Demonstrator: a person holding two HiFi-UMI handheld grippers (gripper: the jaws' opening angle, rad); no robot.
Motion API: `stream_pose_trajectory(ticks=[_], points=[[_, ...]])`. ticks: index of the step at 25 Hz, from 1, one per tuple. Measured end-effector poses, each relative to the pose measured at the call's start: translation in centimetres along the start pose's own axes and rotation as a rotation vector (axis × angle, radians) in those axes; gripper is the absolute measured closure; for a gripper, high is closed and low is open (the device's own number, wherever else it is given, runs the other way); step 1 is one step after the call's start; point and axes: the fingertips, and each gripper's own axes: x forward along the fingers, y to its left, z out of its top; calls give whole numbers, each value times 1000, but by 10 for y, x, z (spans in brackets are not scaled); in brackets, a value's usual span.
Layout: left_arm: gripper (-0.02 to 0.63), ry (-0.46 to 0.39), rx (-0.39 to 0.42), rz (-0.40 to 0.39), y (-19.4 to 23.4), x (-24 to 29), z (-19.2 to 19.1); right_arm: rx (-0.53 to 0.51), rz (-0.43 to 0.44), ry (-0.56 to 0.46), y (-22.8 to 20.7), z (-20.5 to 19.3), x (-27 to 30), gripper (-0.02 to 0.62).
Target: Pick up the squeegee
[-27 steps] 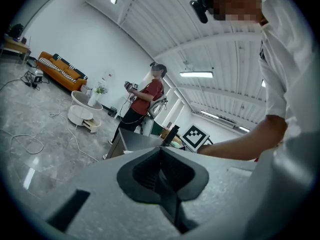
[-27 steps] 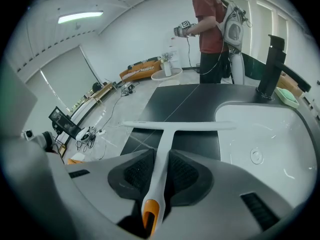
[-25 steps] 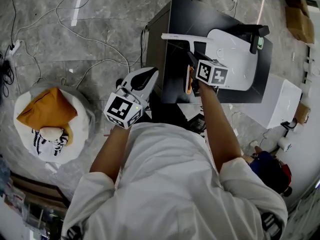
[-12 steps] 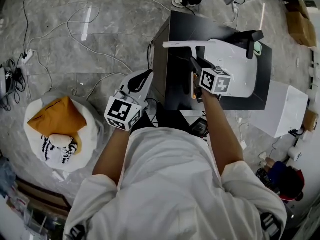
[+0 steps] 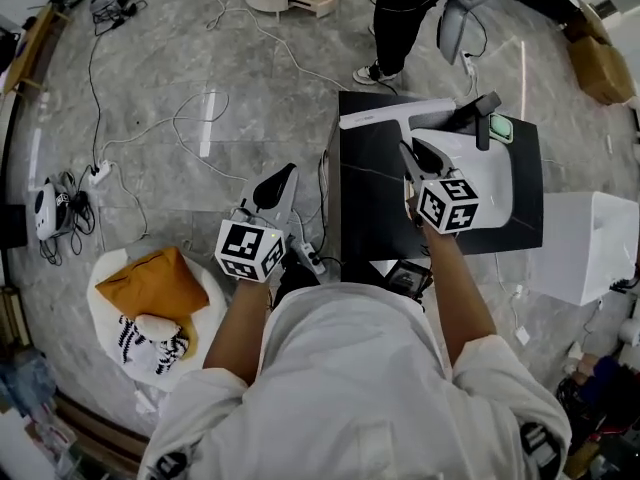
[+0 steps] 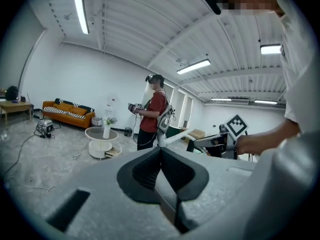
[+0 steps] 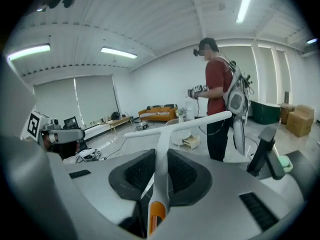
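Observation:
The squeegee (image 7: 161,151) is white with an orange handle end, and its long blade (image 5: 395,115) stretches crosswise ahead of the jaws. My right gripper (image 5: 413,156) is shut on its stem and holds it in the air over the black table (image 5: 365,218). In the right gripper view the pads of the right gripper (image 7: 160,171) press on the stem from both sides. My left gripper (image 5: 279,184) hangs over the floor left of the table. In its own view the left gripper (image 6: 161,156) is shut with nothing in it.
A white curved board (image 5: 495,183), a black-handled tool (image 5: 478,108) and a green item (image 5: 501,126) lie on the table. A person in a red shirt (image 7: 219,96) stands beyond it. Cables (image 5: 180,118), a cushioned white seat (image 5: 150,293) and a white box (image 5: 585,243) are around.
Both grippers have risen. The right one has carried the squeegee up off the table. The head view now takes in more floor and the standing person.

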Motion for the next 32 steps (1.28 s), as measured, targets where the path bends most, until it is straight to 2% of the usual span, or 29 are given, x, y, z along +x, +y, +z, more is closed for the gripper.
stream_pose_trajectory(ticks=[8, 16, 21, 27, 32], points=[[591, -49, 76, 52, 6, -12, 72, -56, -21, -269, -1, 99, -71, 514], [591, -108, 136, 62, -6, -20, 127, -91, -22, -438, -2, 147, -138, 515], [591, -153, 166, 38, -21, -14, 159, -113, -21, -531, -9, 167, -170, 515], [591, -160, 165, -9, -38, -4, 163, -116, -25, -574, -14, 168, -195, 515], [591, -168, 158, -72, -56, 2, 159, -60, -10, -562, -16, 149, -199, 515]])
